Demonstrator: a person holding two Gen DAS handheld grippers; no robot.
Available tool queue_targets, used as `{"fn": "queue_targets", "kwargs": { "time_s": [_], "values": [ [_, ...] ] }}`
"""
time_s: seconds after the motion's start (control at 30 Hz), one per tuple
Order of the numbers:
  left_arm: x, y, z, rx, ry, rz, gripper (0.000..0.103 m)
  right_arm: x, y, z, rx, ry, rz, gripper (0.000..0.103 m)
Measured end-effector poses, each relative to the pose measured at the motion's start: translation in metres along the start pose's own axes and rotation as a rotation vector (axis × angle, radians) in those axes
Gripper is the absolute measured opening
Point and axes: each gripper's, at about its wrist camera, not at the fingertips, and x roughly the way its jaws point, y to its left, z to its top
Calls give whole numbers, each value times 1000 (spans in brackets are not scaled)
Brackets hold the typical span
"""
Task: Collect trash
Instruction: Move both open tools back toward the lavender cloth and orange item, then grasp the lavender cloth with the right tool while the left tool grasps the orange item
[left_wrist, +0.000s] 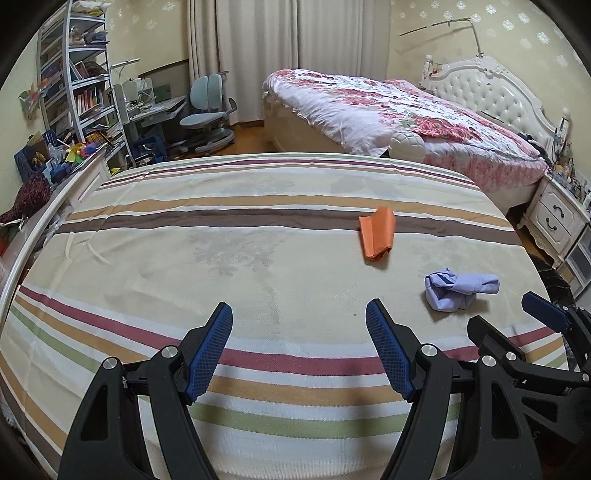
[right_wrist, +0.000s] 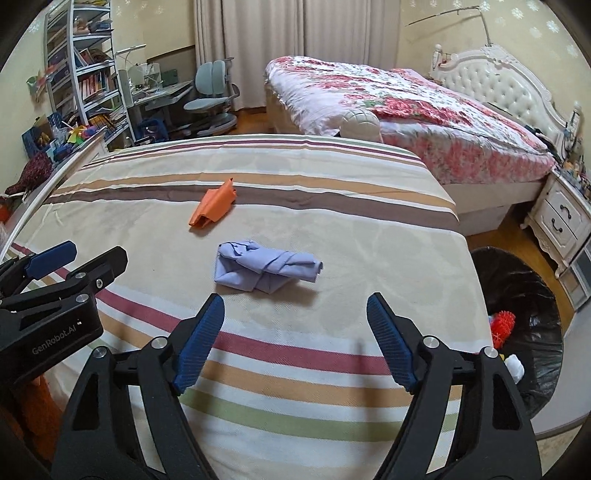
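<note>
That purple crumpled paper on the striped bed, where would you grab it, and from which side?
Probably across its narrow rolled middle, coming down from above and from the near side. The purple paper wad lies flat on the striped bedspread, long axis running left to right, with a bulkier bunch at its left end. The right tool is open just short of it, so its blue pads could straddle the roll front to back.

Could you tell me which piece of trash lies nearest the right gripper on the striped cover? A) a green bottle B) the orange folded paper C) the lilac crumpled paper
C: in the right wrist view the lilac crumpled paper lies just ahead of the right gripper, and the orange folded paper farther off.
</note>
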Motion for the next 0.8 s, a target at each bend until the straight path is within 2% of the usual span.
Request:
{"fn": "queue_targets", "kwargs": {
  "time_s": [0.33, 0.57, 0.63, 0.8],
  "values": [
    [8, 18, 4, -30, 3, 28, 73, 23, 15, 13, -1, 37, 8, 78],
    [14, 41, 7, -89, 12, 56, 73, 31, 19, 19, -7, 49, 0, 78],
    [15, 42, 8, -90, 14, 58, 73, 33, 21, 19, -16, 55, -2, 74],
    [18, 37, 8, -80, 20, 44, 73, 33, 15, 20, -5, 50, -2, 73]
  ]
}}
